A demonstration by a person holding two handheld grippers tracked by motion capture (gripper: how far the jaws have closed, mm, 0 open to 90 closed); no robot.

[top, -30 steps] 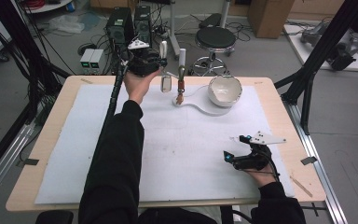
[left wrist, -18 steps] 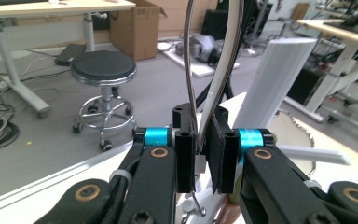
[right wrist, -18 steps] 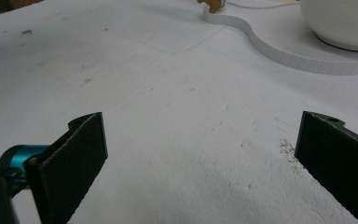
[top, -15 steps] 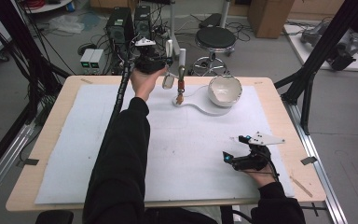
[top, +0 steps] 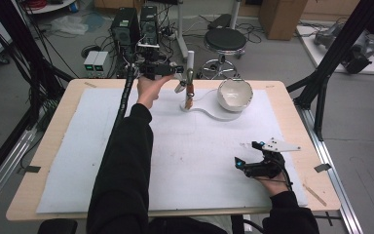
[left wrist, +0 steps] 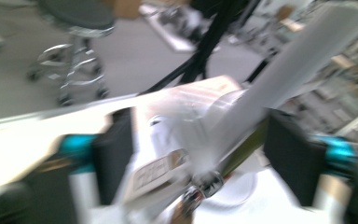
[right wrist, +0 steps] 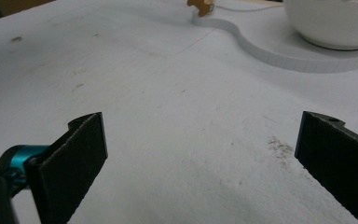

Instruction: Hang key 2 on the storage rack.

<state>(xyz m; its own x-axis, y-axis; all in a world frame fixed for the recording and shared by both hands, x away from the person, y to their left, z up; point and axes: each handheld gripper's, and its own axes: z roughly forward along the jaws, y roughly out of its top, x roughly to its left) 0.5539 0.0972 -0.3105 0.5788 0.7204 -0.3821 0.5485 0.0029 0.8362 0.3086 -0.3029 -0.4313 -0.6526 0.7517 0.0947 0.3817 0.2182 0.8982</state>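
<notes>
A white bowl [top: 234, 93] sits on a curved white base [top: 209, 113] at the table's far middle. At the base's left end a brown holder [top: 189, 95] carries an upright white rod [top: 190, 58], with a small tag [top: 179, 87] hanging beside it. My left gripper [top: 176, 72] is raised at the far edge, open, jaws pointing right at the rod. In the blurred left gripper view the white rod [left wrist: 279, 79] runs between the spread jaws of the left gripper [left wrist: 204, 156], contact unclear. My right gripper [top: 246, 154] rests open at the near right, holding nothing.
A white mat [top: 185, 161] covers most of the wooden table [top: 297, 105]. In the right gripper view the right gripper [right wrist: 205, 158] faces bare mat, with the bowl [right wrist: 335, 23] and base [right wrist: 270, 51] farther off. A stool [top: 226, 39] and equipment boxes [top: 126, 24] stand beyond the table.
My left gripper has shifted right and turned its jaws toward the upright rod, closing in around it. The right gripper has stayed where it was.
</notes>
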